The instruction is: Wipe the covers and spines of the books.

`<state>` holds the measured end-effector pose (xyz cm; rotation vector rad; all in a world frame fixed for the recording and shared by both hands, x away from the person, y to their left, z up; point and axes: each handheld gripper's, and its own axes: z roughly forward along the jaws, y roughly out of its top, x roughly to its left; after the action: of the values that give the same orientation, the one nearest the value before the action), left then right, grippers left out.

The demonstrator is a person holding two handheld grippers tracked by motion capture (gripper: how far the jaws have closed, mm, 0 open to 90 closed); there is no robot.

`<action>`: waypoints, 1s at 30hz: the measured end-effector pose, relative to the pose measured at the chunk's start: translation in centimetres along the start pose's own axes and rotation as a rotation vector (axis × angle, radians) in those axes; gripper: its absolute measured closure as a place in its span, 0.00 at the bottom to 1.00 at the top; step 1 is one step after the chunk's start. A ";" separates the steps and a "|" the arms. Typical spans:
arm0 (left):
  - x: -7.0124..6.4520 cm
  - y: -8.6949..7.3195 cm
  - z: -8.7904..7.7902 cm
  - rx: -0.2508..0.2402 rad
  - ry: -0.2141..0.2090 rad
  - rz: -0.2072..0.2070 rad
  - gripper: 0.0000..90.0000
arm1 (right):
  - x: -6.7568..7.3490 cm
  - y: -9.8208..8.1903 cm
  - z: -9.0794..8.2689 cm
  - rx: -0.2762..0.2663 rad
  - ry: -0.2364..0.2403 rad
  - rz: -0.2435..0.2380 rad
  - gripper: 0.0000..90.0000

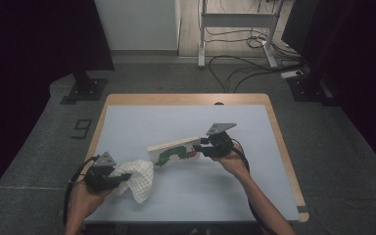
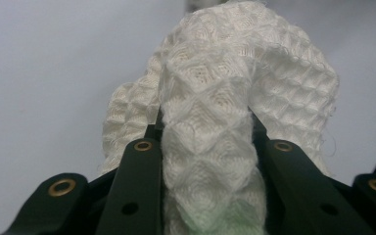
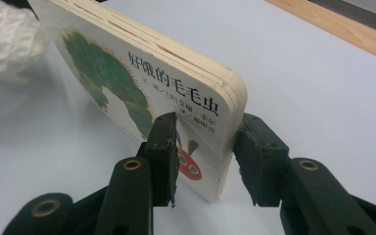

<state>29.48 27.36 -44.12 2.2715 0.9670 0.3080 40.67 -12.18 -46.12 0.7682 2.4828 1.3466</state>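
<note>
The right hand-held gripper (image 1: 203, 148) pinches a board book (image 1: 172, 151), standing it on edge mid-counter (image 1: 215, 196). The left hand-held gripper (image 1: 122, 177) clamps a white waffle cloth (image 1: 138, 180) near the front-left corner, just beside the book. Both are gripped; any wiping looks yet to come.

Dim high view with dark edges; both gripper views are brighter, evenly lit, softly blurred up close.
</note>
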 end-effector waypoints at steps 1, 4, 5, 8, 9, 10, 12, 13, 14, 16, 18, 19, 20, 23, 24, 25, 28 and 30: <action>0.3 0.0 0.0 0.003 0.011 -0.004 0.78 | 0.0 0.0 0.0 0.001 0.000 0.000 0.67; 1.1 0.0 0.1 0.006 0.042 -0.014 0.77 | 0.0 0.0 0.0 0.002 0.000 -0.001 0.67; 1.3 0.1 0.3 0.006 0.048 -0.022 0.77 | 0.0 0.0 0.0 0.002 0.000 -0.001 0.67; 1.9 0.4 1.0 -0.001 0.046 -0.041 0.77 | 0.0 0.0 0.0 0.001 -0.001 0.000 0.67; 2.1 0.5 1.4 -0.002 0.039 -0.046 0.77 | 0.0 0.0 0.0 0.001 -0.001 0.000 0.67; 2.1 0.6 1.8 -0.005 0.032 -0.049 0.77 | 0.0 0.0 0.0 0.001 -0.001 0.000 0.67; 2.1 1.0 2.6 -0.008 0.015 -0.054 0.77 | 0.0 0.0 0.0 0.000 -0.003 0.000 0.66; 2.0 1.1 3.0 -0.009 0.010 -0.055 0.77 | 0.0 0.0 0.0 0.000 -0.003 -0.001 0.66; 2.0 1.3 3.4 -0.004 0.011 -0.052 0.77 | 0.0 0.0 0.0 0.000 -0.003 -0.001 0.66; 1.9 1.6 4.2 0.005 0.006 -0.048 0.77 | 0.0 0.0 0.0 -0.002 -0.003 -0.001 0.66; 1.7 1.8 5.0 0.012 0.000 -0.047 0.77 | 0.0 -0.1 0.0 -0.004 -0.002 0.000 0.66; 1.7 1.9 5.3 0.017 -0.003 -0.043 0.77 | 0.0 -0.1 0.0 -0.005 -0.002 0.001 0.66; 1.6 2.0 5.9 0.022 -0.010 -0.039 0.77 | 0.0 -0.1 0.0 -0.006 -0.002 0.000 0.66; 1.5 2.1 7.0 0.028 -0.026 -0.037 0.77 | 0.0 -0.1 0.0 -0.008 -0.002 0.001 0.67; 1.5 2.1 7.3 0.034 -0.030 -0.035 0.77 | 0.0 -0.1 0.0 -0.008 -0.002 0.001 0.67; 1.5 2.1 7.8 0.040 -0.033 -0.033 0.77 | 0.1 -0.1 0.0 -0.008 -0.002 0.000 0.66; 1.3 2.0 8.9 0.058 -0.045 -0.030 0.77 | 0.1 -0.2 0.0 -0.008 -0.002 0.000 0.67; 1.2 1.9 9.5 0.062 -0.050 -0.022 0.77 | 0.1 -0.2 0.0 -0.009 -0.004 0.001 0.66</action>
<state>35.53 22.74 -50.22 2.3118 0.9875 0.2138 40.51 -12.21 -46.29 0.7690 2.4719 1.3547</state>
